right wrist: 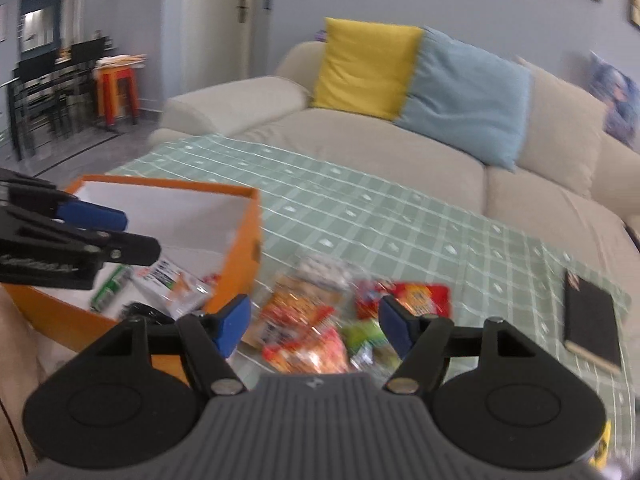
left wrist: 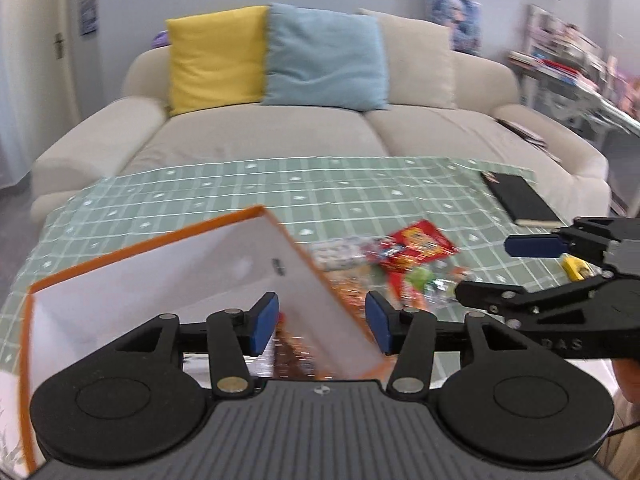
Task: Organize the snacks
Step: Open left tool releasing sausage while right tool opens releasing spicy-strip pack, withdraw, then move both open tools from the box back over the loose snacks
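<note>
An orange box with a white inside (left wrist: pixel 160 280) (right wrist: pixel 240 240) stands at the left of the green checked tablecloth (left wrist: pixel 320 192) (right wrist: pixel 380 216). A few snack packets (right wrist: pixel 168 284) lie inside it. A pile of bright snack packets (left wrist: pixel 404 256) (right wrist: pixel 316 320) lies on the cloth to the right of the box. My left gripper (left wrist: pixel 322 322) is open and empty above the box's right wall. My right gripper (right wrist: pixel 314 322) is open and empty just above the pile. In the left wrist view the right gripper (left wrist: pixel 496 268) shows at the right edge.
A black notebook (left wrist: pixel 520 200) (right wrist: pixel 592 324) lies at the table's right side. A small yellow thing (left wrist: pixel 574 268) lies near it. A beige sofa (left wrist: pixel 280 132) with yellow, blue and beige cushions stands behind the table.
</note>
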`<state>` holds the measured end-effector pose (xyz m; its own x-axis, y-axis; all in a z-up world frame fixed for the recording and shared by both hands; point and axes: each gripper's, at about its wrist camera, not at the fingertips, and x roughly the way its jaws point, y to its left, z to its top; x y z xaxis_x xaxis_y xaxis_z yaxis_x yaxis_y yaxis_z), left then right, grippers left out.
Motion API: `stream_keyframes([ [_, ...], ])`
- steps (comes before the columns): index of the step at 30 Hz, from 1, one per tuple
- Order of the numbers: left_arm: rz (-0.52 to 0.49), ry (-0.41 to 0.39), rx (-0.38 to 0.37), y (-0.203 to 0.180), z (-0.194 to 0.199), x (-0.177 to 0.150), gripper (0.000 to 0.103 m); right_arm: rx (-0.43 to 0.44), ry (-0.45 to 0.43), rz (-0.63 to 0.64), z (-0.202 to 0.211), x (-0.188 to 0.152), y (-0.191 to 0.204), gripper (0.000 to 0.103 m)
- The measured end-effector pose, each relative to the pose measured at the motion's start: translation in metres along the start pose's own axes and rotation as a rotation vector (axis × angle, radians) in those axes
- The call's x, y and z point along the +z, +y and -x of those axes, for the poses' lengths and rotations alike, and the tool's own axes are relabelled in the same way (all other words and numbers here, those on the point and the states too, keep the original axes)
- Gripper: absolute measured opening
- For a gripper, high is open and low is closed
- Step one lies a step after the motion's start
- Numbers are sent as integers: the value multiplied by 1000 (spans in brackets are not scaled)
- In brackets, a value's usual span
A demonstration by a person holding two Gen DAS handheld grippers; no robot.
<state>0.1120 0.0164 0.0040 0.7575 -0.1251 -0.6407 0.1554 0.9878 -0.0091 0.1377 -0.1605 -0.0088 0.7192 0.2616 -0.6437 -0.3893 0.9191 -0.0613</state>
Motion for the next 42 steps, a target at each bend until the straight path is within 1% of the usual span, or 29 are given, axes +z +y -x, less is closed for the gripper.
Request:
stream_keyframes([
  [1,-16,2,-8,-7,-2,-1,63,-8,8,-19,0,-4,-5,69],
  [3,-45,8,-20,-20,-6,-2,71,-24,25,-55,-1,-15,-15,71],
  [5,-69,9,-27,-30,-8,-4,77,-40,46,-81,-3,-23,-23,72],
  [6,-82,11,-30,-35,-10,-5,78,-44,57,-92,-5,-28,-26,75],
  [10,-140,47,-39,-52,-22,-8,79,-52,110,-130,-13,-47,-36,84],
  [12,-160,65,-43,-56,-27,-10,79,-60,133,-143,-20,-52,-41,86],
  [14,-176,82,-54,-57,-33,-11,79,-64,153,-158,-25,-58,-46,86],
  [17,-180,110,-89,-56,-40,-10,79,-59,176,-190,-31,-63,-56,87],
  [18,-181,106,-97,-55,-42,-8,79,-56,181,-201,-33,-64,-59,87],
  [22,-192,131,-130,-53,-50,-1,79,-41,186,-249,-41,-65,-71,87],
  [26,-222,162,-139,-59,-63,7,79,-28,187,-268,-50,-63,-76,85],
  [28,-249,189,-154,-64,-71,11,79,-16,191,-253,-55,-60,-77,83],
  [32,-278,263,-125,-76,-92,19,79,4,206,-145,-67,-52,-78,83],
  [36,-266,343,-126,-83,-112,24,78,1,211,-2,-79,-47,-82,83],
  [39,-260,406,-120,-86,-128,25,78,23,228,53,-89,-48,-91,83],
  [42,-248,455,-100,-86,-142,22,78,4,238,101,-100,-52,-95,83],
])
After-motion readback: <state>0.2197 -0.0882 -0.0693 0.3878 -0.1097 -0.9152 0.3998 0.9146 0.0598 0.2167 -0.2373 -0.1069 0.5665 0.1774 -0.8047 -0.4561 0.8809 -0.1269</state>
